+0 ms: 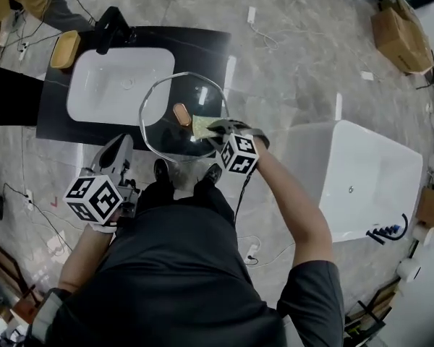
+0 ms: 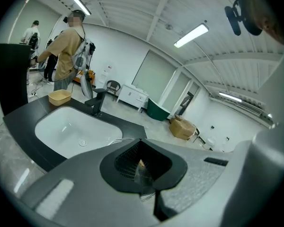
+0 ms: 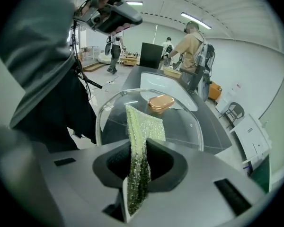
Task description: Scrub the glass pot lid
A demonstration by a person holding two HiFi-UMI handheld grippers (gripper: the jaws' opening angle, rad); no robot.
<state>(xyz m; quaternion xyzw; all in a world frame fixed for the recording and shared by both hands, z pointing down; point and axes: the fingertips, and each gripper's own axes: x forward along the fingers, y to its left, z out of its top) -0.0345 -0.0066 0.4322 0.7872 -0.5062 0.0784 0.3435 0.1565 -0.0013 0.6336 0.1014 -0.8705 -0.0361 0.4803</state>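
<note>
The round glass pot lid [image 1: 166, 107] with a copper knob [image 1: 181, 114] hangs in the air over the front edge of the black counter [image 1: 202, 49]. My left gripper [image 1: 124, 144] is at the lid's lower left rim; in the left gripper view its jaws [image 2: 142, 174] are shut on a thin glass edge. My right gripper [image 1: 218, 130] is shut on a yellow-green scrub pad [image 1: 202, 126] that lies against the glass near the knob. The right gripper view shows the pad [image 3: 141, 136] sticking out of the jaws onto the lid [image 3: 184, 126], just short of the knob [image 3: 161, 103].
A white sink [image 1: 119, 85] with a black faucet [image 1: 112, 27] is set in the counter, with a yellow tray [image 1: 65, 49] at its far left. A white bathtub [image 1: 362, 179] stands to the right. Cardboard boxes [image 1: 401, 38] lie at the far right. A person [image 2: 68, 51] stands behind the counter.
</note>
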